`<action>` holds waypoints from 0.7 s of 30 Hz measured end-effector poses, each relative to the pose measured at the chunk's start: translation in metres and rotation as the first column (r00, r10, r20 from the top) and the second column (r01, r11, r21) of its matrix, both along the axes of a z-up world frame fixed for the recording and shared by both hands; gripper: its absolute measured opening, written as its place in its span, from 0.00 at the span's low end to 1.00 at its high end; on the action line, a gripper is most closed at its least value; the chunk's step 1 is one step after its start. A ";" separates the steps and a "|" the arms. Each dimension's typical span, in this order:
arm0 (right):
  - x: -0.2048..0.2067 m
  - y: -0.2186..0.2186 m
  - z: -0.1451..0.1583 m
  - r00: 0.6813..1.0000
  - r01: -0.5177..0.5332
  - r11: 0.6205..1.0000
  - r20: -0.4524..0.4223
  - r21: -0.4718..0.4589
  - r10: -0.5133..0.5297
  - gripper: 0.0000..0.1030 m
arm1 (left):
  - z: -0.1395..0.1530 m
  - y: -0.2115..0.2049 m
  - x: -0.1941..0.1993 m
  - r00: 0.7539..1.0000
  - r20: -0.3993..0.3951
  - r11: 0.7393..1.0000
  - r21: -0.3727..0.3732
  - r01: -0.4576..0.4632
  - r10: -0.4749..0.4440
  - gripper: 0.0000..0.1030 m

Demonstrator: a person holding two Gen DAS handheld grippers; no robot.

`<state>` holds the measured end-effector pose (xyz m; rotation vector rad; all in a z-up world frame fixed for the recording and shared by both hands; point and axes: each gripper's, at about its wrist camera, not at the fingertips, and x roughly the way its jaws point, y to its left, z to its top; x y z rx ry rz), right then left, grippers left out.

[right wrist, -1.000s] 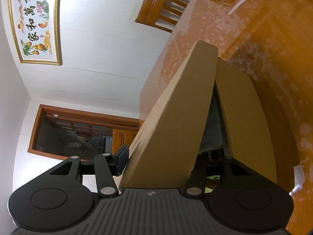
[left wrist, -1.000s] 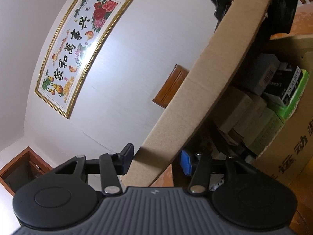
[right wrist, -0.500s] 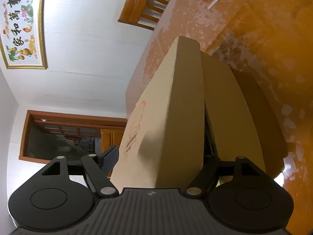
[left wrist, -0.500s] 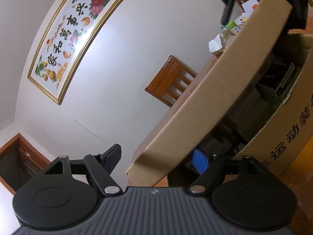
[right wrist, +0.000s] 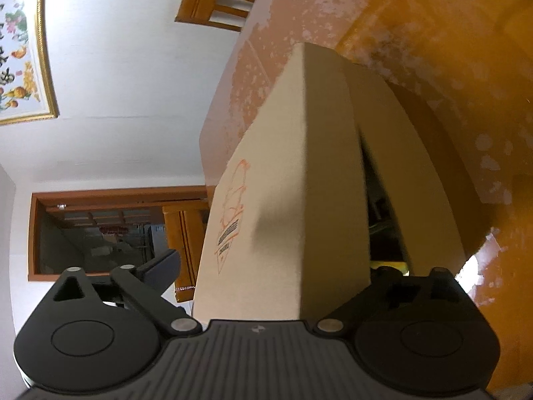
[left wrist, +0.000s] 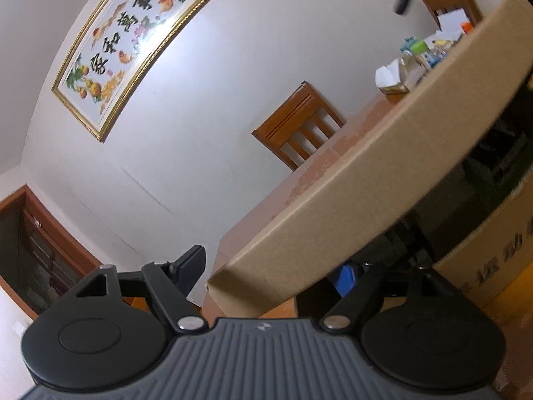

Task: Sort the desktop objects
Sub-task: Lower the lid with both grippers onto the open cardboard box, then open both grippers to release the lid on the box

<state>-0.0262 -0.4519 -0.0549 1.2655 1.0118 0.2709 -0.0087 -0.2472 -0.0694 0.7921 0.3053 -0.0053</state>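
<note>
Both black two-finger tools are seen at a large brown corrugated cardboard box [left wrist: 483, 266] standing on the worn orange-brown wooden counter [right wrist: 416, 33]. The left tool [left wrist: 273, 263] is held with its jaws apart; one long tan cardboard flap [left wrist: 366, 180] passes between them, with a gap visible beside the left finger [left wrist: 190, 266], and no pressing contact is observed. The blue pad of the other finger [left wrist: 344, 278] lies beneath the flap. The right tool [right wrist: 266, 266] is recorded with its jaws opening and spread widely; the same box's flap [right wrist: 299, 183], marked with orange and black print, stands between them without being clamped, a clear gap being seen beside the left finger [right wrist: 163, 263]. Dark packed items [left wrist: 493, 173] are visible inside the box under the raised flap, though they cannot be identified individually. Black printed characters are noted on the box's outer wall. A brown slatted wooden chair [left wrist: 299, 123] is positioned at the counter's far edge, beneath a gold-framed floral picture with calligraphy [left wrist: 133, 43] on the white wall. Small mixed clutter [left wrist: 416, 60] is observed at the counter's far end.
</note>
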 end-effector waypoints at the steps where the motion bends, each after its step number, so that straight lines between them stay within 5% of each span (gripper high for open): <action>1: 0.001 0.001 0.002 1.000 -0.009 1.000 -0.002 -0.013 0.009 0.99 | 0.002 0.001 0.001 1.000 0.001 1.000 -0.005 -0.002 0.002 0.77; 6: -0.005 -0.003 0.001 0.999 -0.029 0.998 -0.036 -0.063 0.027 0.99 | 0.005 0.005 0.005 1.000 -0.004 1.000 -0.016 -0.015 0.015 0.77; 13: -0.014 -0.018 0.022 0.999 -0.027 0.974 -0.024 -0.227 0.022 1.00 | 0.007 0.012 0.005 0.991 -0.134 1.000 -0.015 0.006 -0.008 0.79; 21: -0.008 -0.013 0.020 0.999 -0.038 0.967 -0.003 -0.253 0.039 1.00 | 0.027 0.015 0.001 0.963 -0.243 0.990 0.045 0.130 -0.115 0.81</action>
